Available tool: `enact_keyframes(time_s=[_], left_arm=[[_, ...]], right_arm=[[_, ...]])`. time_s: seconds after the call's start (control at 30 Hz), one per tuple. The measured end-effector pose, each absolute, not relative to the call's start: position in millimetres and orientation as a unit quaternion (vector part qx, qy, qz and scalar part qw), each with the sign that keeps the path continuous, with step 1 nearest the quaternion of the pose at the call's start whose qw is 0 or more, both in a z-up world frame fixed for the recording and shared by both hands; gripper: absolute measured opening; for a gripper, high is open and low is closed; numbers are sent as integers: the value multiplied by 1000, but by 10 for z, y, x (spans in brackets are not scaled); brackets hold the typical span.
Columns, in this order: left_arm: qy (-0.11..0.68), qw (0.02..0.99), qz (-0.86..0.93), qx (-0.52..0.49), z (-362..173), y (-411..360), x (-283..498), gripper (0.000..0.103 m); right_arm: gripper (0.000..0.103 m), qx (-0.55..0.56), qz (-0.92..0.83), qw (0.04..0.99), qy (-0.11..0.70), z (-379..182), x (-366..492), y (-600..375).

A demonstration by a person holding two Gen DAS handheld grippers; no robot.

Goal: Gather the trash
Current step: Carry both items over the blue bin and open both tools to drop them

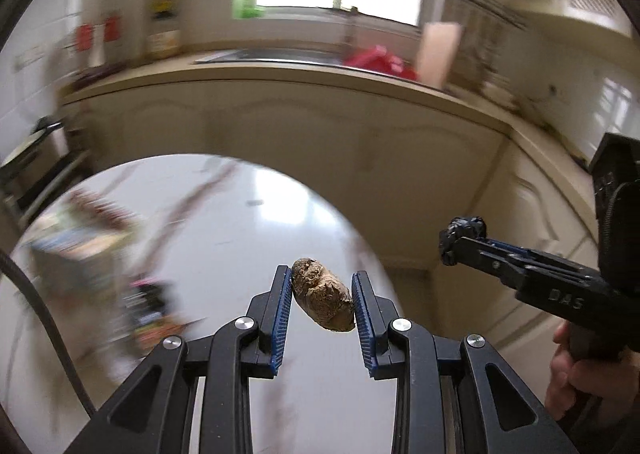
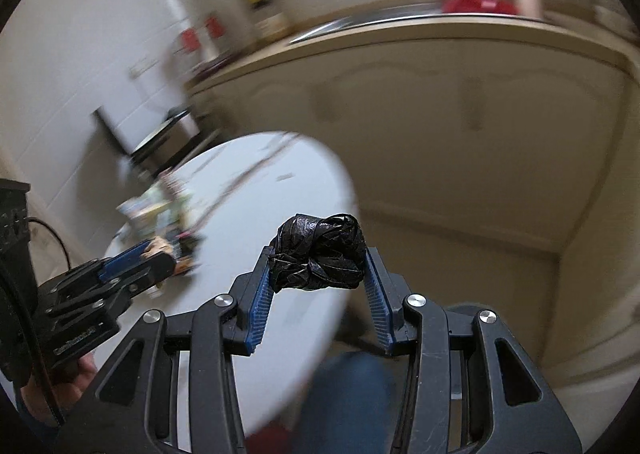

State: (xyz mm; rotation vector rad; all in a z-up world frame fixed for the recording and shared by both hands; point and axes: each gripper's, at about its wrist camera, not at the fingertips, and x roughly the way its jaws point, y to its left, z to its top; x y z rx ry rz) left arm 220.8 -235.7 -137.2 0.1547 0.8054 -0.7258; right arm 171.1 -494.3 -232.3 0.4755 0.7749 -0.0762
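1. Trash is in both of your grippers: a brown crumpled wad (image 1: 322,296) sits clamped between the blue ribbed pads of your left gripper (image 1: 323,300), and a black knotted plastic bundle (image 2: 318,252) is pinched near the fingertips of your right gripper (image 2: 320,254).
2. Both pieces hang in the air above the white round table (image 1: 224,222), clear of its surface.
3. Judged by looks, the brown wad is light, dry and crushable, likely paper; it is held across its narrow middle, which suits it.
4. The black bundle looks like glossy film, soft and probably slick. The pads grip only its lower sides, so it could squirm out; a hold deeper in the jaws would be safer.
5. More blurred clutter (image 1: 84,238) lies at the table's left side; its make cannot be told.
6. No bin can be made out for certain in either view.
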Motion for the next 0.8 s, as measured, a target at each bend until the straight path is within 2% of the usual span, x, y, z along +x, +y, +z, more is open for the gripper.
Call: enact_keyframes(time_s=[0.13,0.37,0.6,0.8], left_arm=[[410,819,-392,85,-1612,-3090,2197,26],[483,761,-413,128,-2449,-4090,2293,26],[576,712,-372,151,-3362,-4578,2697,27],[622,687,-340,161,-3796,-4881,2954,31]], right_arm=[[41,252,-102,880,390,-2591,1462,-5527],[41,307,-156,816,465,-3610,1248,-6259],[41,367,-152,758,518,-4524,1317,-6457],[44,388,-146,723,552,-5053,1384,-6520]])
